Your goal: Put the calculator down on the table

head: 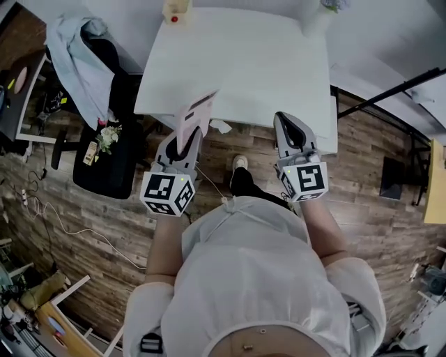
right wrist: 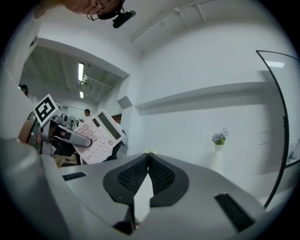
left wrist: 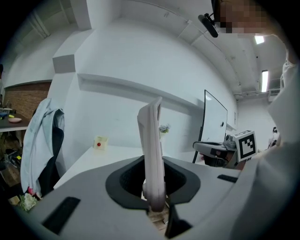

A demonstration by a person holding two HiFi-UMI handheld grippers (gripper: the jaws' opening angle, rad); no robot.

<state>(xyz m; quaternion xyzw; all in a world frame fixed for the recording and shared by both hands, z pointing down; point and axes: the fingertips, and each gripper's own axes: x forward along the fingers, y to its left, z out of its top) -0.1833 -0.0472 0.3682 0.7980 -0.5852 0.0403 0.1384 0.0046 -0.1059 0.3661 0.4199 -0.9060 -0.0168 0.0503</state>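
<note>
Grips a pink calculator upright in the level left gripper, at the table's near edge. Holds the right gripper alongside, jaws together, empty.

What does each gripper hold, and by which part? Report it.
The left gripper clamps the pink calculator by its keypad end; the right gripper is shut, empty.

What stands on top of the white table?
A small yellow box and a flower vase at its far edge. The calculator covers a bit of the near edge.
</note>
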